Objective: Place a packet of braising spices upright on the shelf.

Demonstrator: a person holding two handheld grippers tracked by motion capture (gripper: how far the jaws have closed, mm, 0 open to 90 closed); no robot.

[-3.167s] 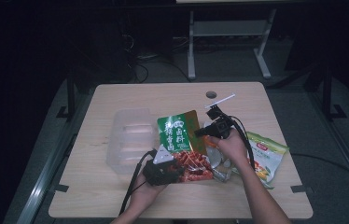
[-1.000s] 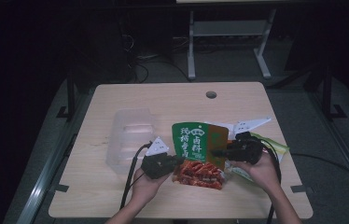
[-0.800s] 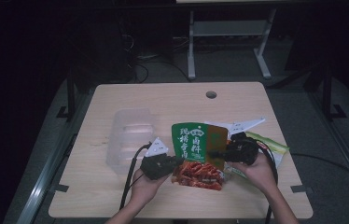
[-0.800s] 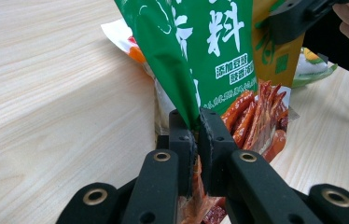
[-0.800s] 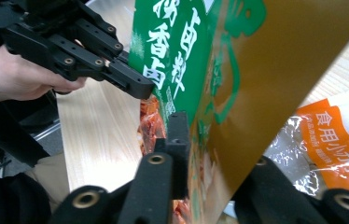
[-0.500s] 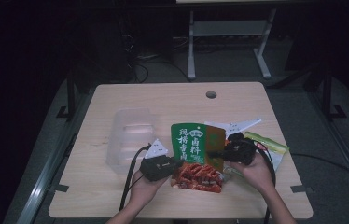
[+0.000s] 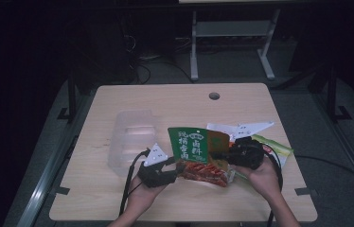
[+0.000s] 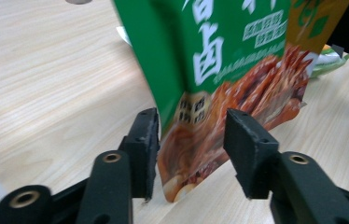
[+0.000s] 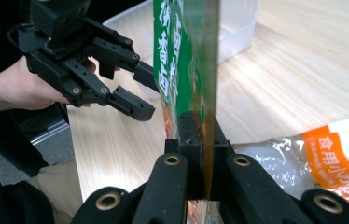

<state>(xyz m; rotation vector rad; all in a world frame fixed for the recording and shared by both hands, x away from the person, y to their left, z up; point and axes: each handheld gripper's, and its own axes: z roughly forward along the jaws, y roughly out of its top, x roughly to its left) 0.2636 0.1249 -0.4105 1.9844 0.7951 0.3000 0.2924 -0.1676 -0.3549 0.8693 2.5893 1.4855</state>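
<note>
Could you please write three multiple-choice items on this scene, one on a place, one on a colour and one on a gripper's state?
1. Where is the clear plastic container?
A. left of the green packet
B. on the packet
C. on the floor

2. What colour is the upper part of the green packet?
A. blue
B. green
C. white

3. How are the left gripper jaws?
A. shut on the packet
B. open, one either side of the packet's lower edge
C. shut on nothing

Answers:
1 A, it lies on the table to the packet's left.
2 B, green with white characters.
3 B, gaps show beside both jaws, while the right gripper pinches the packet.
</note>
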